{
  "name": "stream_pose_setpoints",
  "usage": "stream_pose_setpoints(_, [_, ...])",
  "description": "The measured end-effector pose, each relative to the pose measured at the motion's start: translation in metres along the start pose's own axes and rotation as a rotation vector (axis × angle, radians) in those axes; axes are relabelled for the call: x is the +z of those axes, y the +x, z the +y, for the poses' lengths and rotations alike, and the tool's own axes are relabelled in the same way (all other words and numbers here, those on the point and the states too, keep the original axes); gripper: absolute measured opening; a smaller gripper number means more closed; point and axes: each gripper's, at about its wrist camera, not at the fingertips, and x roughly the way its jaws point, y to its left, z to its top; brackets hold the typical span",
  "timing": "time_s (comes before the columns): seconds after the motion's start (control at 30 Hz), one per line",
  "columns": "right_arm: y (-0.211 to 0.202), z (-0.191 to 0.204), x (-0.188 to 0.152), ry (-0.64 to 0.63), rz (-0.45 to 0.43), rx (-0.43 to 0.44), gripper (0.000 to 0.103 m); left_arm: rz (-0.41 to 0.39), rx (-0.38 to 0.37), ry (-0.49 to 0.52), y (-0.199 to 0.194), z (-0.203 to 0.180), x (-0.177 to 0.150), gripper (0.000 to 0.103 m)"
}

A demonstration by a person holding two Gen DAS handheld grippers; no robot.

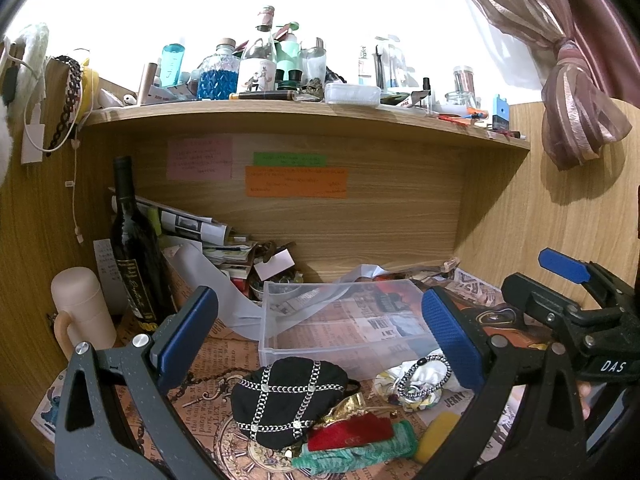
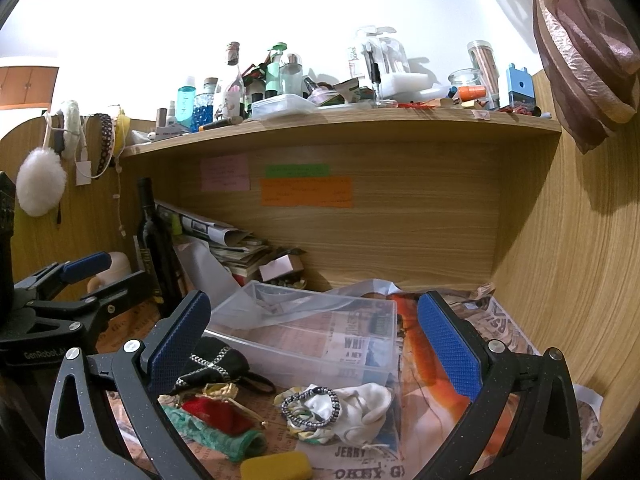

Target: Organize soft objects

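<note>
- Your left hand-held gripper (image 1: pixel 320 336) hangs wide open and empty above the black pouch with the silver chain lattice (image 1: pixel 286 398), so that pouch looks like your nearest pick.
- The red cloth (image 1: pixel 350 432) and the green knitted roll (image 1: pixel 360 450) lie bunched against the pouch on the newspaper-covered surface (image 1: pixel 208 376), with the yellow sponge (image 2: pixel 276 466) just beside them.
- The clear plastic bin (image 2: pixel 320 344) sits behind the pile, open and apparently empty, a likely home for the soft things.
- The white drawstring bag (image 2: pixel 360 404) carries a beaded bracelet (image 2: pixel 310 406) on top.
- Your right hand-held gripper (image 2: pixel 316 348) is also spread wide, gripping nothing.
</note>
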Motion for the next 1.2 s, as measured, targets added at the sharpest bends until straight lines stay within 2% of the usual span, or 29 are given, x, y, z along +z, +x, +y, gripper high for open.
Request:
stream_pose_setpoints(0.6, [0.006,-0.003,-0.003,0.01,0.026,0.009,0.103,0.014,-0.007,0.001,0.0,-0.002,-0.001,0.103])
stream_pose_setpoints(0.7, [0.009,-0.006,-0.006,0.013,0.037,0.008,0.103,0.048,-0.027,-0.005,0.006,0.001,-0.003,0.103])
stream_pose_setpoints(0.87, [0.019,-0.014,-0.017,0.011,0.081,-0.006,0.103,0.151,-0.035,-0.017,0.025,0.008,-0.019,0.103])
stream_pose_setpoints(1.1, [0.038,-0.031,-0.042,0.027,0.195,-0.027,0.103,0.296,0.001,-0.068,0.051,0.029,-0.051,0.103])
stream_pose_setpoints(1.2, [0.046,-0.04,-0.053,0.039,0.243,-0.039,0.098,0.322,0.023,-0.084,0.06,0.039,-0.06,0.103])
